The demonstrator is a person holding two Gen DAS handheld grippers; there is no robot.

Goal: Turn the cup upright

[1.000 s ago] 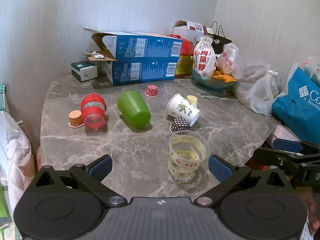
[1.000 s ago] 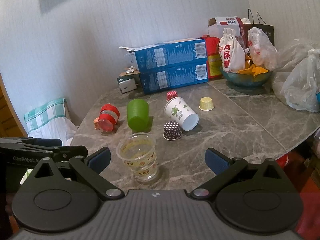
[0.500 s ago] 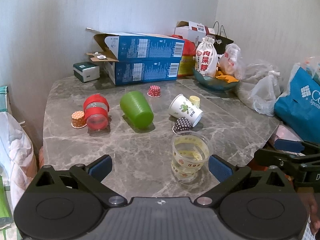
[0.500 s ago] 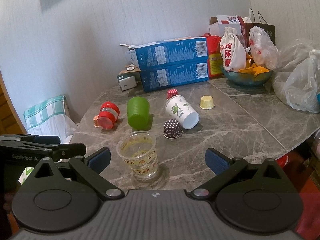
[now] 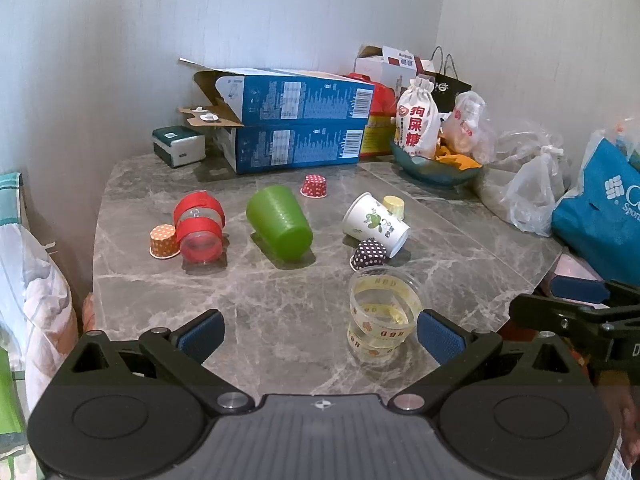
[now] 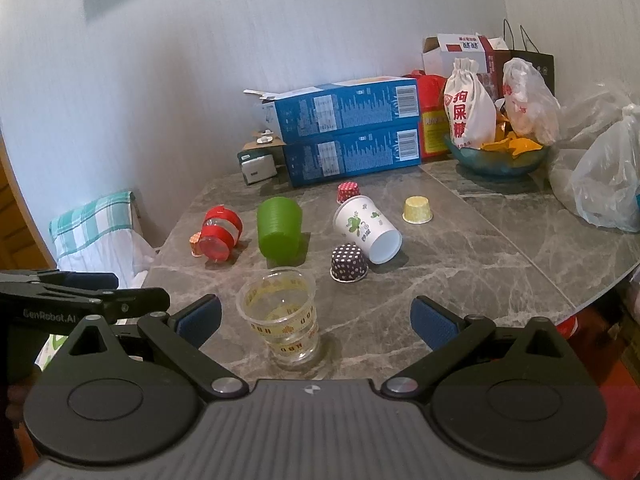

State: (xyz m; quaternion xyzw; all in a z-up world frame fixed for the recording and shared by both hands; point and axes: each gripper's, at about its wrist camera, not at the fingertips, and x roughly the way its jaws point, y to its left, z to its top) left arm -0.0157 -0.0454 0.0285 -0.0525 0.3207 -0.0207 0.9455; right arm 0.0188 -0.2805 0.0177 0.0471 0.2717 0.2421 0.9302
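Note:
A clear plastic cup stands upright near the front edge of the marble table. A green cup, a white printed paper cup and a red-banded clear cup lie on their sides further back. My left gripper is open and empty, hovering before the clear cup. My right gripper is open and empty, the clear cup between its fingers' line of sight.
Small cupcake liners sit upside down: orange, red dotted, yellow, dark dotted. Two blue boxes, a bowl with a snack bag, plastic bags and a blue bag crowd the back and right.
Both grippers have drawn back and risen slightly, so the table looks a little farther away. No cup has moved.

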